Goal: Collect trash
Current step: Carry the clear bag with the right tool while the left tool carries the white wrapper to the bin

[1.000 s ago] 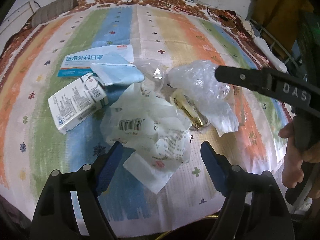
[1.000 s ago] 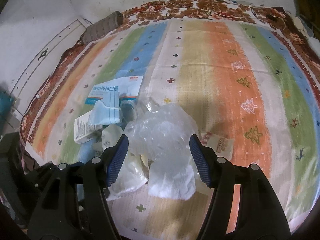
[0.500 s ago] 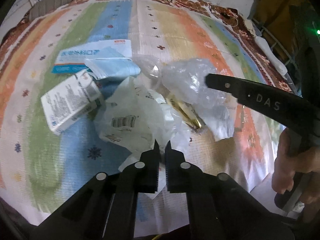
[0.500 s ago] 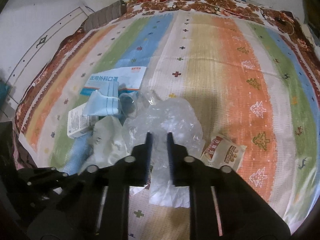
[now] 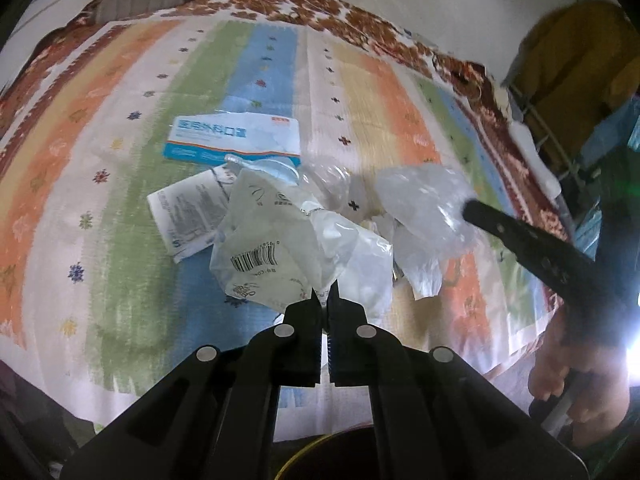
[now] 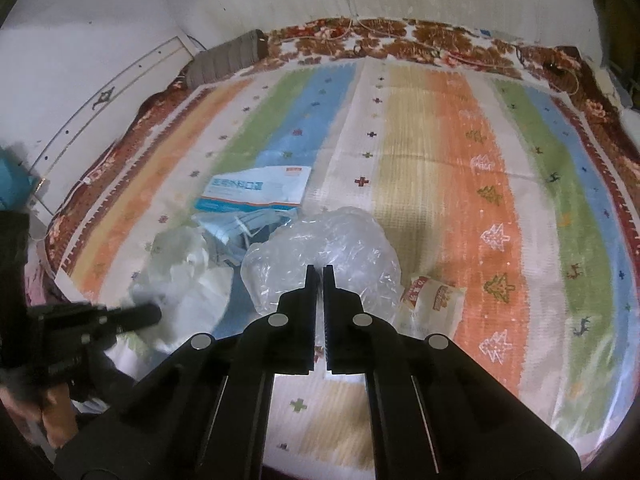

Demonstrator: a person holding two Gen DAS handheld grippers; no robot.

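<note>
Two tools are clamped on trash at once: the left tool (image 5: 325, 294) pinches the corner of a white printed bag (image 5: 280, 248), lifting it off the striped mat (image 5: 120, 200), while the right tool (image 6: 319, 274) grips a crumpled clear plastic bag (image 6: 320, 248). Collection looks barely begun, with a mask packet (image 6: 256, 192), blue masks (image 6: 244, 226), a small carton (image 5: 188, 212) and a snack wrapper (image 6: 432, 300) lying on the mat, and no bin clearly visible. Both tools point forward and downward over the pile, the right hand (image 5: 580, 368) wrapped around its handle at the mat's near edge.
</note>
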